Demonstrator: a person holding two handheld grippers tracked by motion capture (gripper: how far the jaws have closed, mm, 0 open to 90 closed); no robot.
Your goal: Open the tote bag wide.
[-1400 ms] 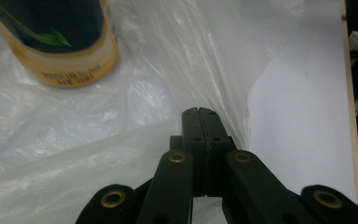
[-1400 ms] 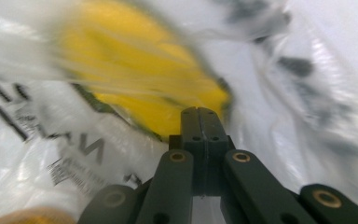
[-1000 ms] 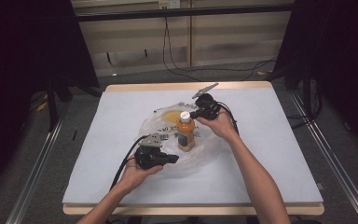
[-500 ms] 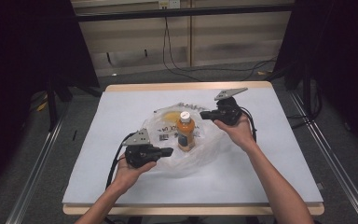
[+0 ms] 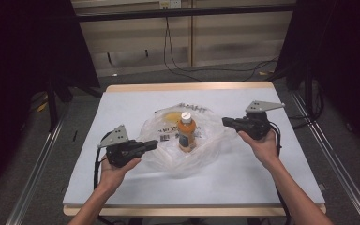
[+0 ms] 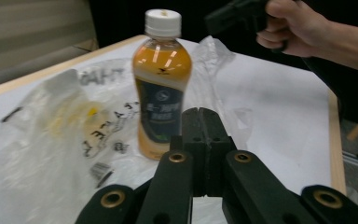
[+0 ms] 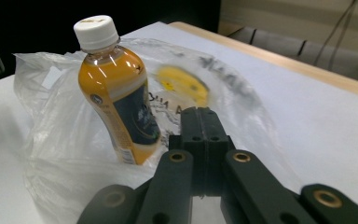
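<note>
A bottle of orange drink (image 5: 186, 132) with a white cap and dark label stands upright on a flattened clear plastic bag (image 5: 168, 151) at the table's middle. My left gripper (image 5: 152, 144) is shut and empty, just left of the bag, jaws pointing at the bottle (image 6: 160, 88). My right gripper (image 5: 226, 122) is shut and empty, to the right of the bag, also aimed at the bottle (image 7: 115, 93). The bag (image 7: 56, 140) has black lettering and a yellow patch (image 7: 182, 84). The other hand with its gripper (image 6: 242, 16) shows beyond the bottle.
The white table top (image 5: 272, 183) has a wooden rim (image 5: 187, 87). Bare surface lies in front of and behind the bag. Cables (image 5: 178, 51) hang on the floor beyond the far edge. Metal rails (image 5: 33, 173) run along both sides.
The right gripper has let go of the bottle's top and drawn back to the right. The left gripper has moved left, off the bag. The bottle stands alone.
</note>
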